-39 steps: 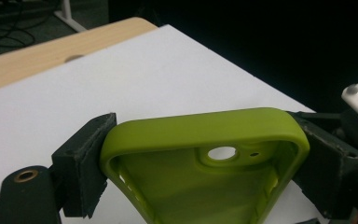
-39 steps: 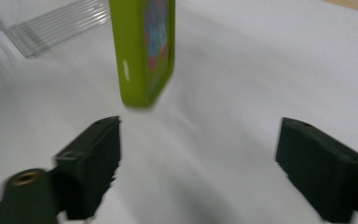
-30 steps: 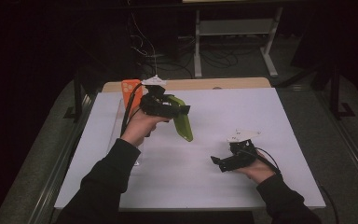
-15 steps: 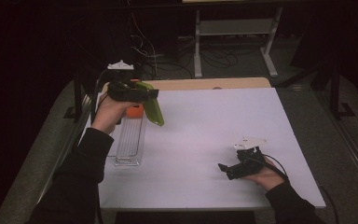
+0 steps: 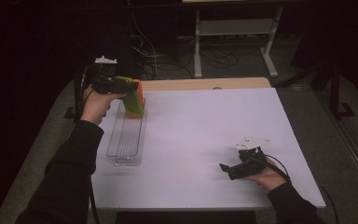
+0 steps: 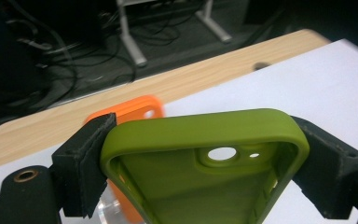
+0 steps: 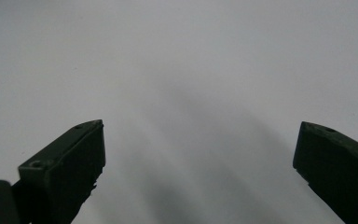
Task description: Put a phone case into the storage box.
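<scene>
Left gripper [image 5: 121,86]: a green phone case [image 6: 205,163] is being squeezed between its two black jaws (one jaw on each long side).
Green phone case: it is being held up in the air, over the far end of the clear rack [image 5: 127,140], with its open side seen in the left gripper view.
Orange phone case [image 6: 130,109]: it is being stood in the rack, just behind the green one.
Right gripper [image 5: 230,169]: its jaws are being held wide apart, with nothing between them, low over the white table [image 5: 205,130].
</scene>
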{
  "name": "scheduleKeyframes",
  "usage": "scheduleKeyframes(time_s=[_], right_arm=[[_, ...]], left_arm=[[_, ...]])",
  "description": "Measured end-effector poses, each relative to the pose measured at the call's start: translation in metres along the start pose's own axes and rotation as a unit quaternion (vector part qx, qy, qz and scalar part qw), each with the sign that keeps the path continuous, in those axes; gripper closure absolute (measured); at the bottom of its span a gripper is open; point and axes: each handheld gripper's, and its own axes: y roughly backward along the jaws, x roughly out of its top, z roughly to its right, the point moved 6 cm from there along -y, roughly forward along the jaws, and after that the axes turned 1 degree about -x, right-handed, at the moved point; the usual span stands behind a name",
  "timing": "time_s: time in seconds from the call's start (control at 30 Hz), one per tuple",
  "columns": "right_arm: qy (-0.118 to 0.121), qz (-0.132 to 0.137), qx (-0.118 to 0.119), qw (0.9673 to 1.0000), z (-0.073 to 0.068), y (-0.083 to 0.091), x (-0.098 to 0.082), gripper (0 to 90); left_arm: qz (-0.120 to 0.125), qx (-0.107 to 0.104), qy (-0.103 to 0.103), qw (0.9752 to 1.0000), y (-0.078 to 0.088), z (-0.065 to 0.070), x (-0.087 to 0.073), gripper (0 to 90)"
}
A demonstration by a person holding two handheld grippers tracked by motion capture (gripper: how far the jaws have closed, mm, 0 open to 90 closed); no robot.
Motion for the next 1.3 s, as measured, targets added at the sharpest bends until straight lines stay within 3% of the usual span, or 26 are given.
scheduleKeyframes(time_s=[0.07, 0.2, 0.27, 0.4, 0.47, 0.7, 1.07, 1.3], right_arm=[[-0.004, 0.003, -0.001, 1.0000, 0.000, 0.000, 0.000, 1.3], [-0.011, 0.002, 0.002, 0.9999, -0.001, 0.001, 0.000, 1.3], [-0.013, 0.003, 0.001, 0.9999, -0.001, 0.002, 0.001, 1.3], [-0.011, 0.003, 0.000, 0.9999, 0.000, 0.002, 0.000, 1.3], [-0.008, 0.004, -0.001, 1.0000, 0.001, 0.002, 0.000, 1.3], [-0.011, 0.003, 0.002, 0.9999, 0.000, 0.002, 0.000, 1.3], [-0.011, 0.003, 0.003, 0.9999, 0.000, 0.002, 0.000, 1.3], [-0.009, 0.003, 0.003, 0.9999, 0.000, 0.002, 0.000, 1.3]], left_arm=[[-0.006, 0.009, 0.004, 0.9999, -0.006, -0.005, -0.003, 14.4], [-0.024, 0.046, 0.007, 0.9986, -0.020, -0.014, -0.013, 14.3], [-0.030, 0.047, 0.017, 0.9983, -0.027, -0.017, -0.018, 14.3], [-0.055, 0.060, 0.011, 0.9966, -0.039, -0.020, -0.027, 14.2], [-0.048, 0.060, 0.017, 0.9969, -0.043, -0.021, -0.028, 14.2], [-0.055, 0.073, 0.010, 0.9957, -0.057, -0.022, -0.035, 14.0], [-0.047, 0.091, 0.019, 0.9945, -0.065, -0.025, -0.040, 13.3], [-0.040, 0.081, 0.030, 0.9955, -0.066, -0.025, -0.039, 8.0]])
